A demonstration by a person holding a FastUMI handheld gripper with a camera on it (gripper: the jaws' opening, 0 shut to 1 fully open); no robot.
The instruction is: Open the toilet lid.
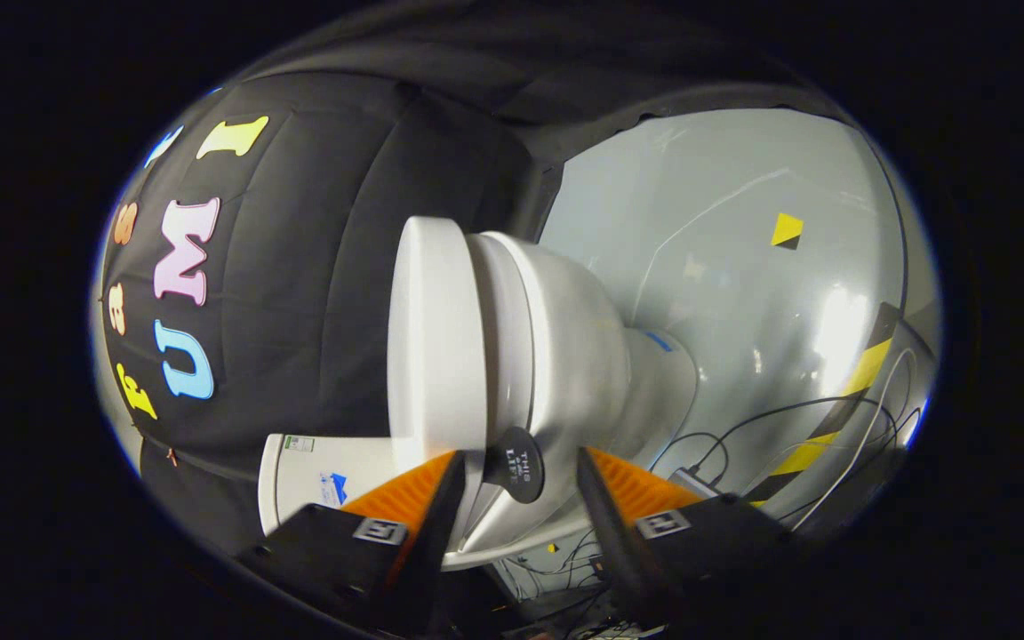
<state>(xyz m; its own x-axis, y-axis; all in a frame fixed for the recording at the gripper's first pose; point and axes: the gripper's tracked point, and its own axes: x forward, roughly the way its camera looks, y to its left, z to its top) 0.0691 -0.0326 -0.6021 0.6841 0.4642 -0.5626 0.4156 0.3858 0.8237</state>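
A: Judging by its closed position, the toilet lid (436, 338) is still seated on the bowl (565, 356), its rim lying just ahead of the spread fingers of the gripper (516, 484).

B: A round black tab (516, 464) is seen between them. The lid's edge should be caught squarely, then swung up slowly toward the tank (325, 480).
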